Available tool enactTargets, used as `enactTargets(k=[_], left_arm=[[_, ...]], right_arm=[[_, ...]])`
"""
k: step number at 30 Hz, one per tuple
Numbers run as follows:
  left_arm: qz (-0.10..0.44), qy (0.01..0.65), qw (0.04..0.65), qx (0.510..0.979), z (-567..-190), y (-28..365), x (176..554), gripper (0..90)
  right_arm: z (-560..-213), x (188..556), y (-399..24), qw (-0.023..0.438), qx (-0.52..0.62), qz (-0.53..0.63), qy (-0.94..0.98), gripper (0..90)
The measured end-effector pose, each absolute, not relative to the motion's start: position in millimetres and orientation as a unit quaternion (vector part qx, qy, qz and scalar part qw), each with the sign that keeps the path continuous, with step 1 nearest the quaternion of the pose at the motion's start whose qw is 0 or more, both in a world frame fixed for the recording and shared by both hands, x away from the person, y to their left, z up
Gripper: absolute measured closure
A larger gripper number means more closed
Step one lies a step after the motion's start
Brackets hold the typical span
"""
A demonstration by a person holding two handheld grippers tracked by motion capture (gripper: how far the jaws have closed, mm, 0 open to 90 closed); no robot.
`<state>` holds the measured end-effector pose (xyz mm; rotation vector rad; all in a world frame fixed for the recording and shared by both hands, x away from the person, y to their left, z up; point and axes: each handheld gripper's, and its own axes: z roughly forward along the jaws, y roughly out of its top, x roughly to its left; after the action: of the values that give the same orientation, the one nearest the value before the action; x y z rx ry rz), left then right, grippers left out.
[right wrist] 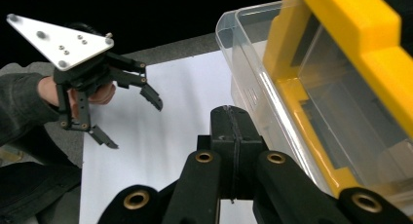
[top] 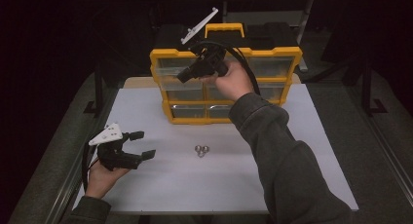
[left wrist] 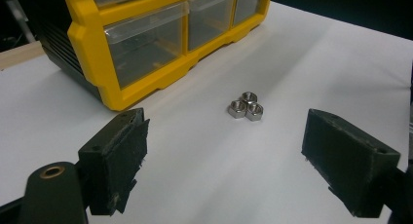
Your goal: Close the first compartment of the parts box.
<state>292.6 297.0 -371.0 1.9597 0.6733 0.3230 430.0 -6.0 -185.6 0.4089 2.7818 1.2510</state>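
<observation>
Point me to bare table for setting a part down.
Bare white tabletop lies right of the three steel hex nuts, and between the nuts and the yellow drawer cabinet. It is crowded at the left near corner by the open left gripper, and at the cabinet's pulled-out clear drawer.

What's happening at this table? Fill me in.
A person works a gripper in each hand. The right gripper, jaws shut, is up at a partly pulled-out clear drawer of the yellow organizer. The left gripper hovers open above the white table, facing three metal nuts clustered, untouched, before the organizer.
</observation>
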Motion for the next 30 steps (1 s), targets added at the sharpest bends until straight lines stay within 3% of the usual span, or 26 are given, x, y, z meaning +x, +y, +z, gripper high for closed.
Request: enactTargets(k=[30], left_arm=[[0.128, 0.278, 0.495, 0.814, -370.8, 294.7, 293.1, 16.8]], right_arm=[[-189.7, 451.7, -8.3, 0.07, 0.171, 0.42, 0.889, 89.0]])
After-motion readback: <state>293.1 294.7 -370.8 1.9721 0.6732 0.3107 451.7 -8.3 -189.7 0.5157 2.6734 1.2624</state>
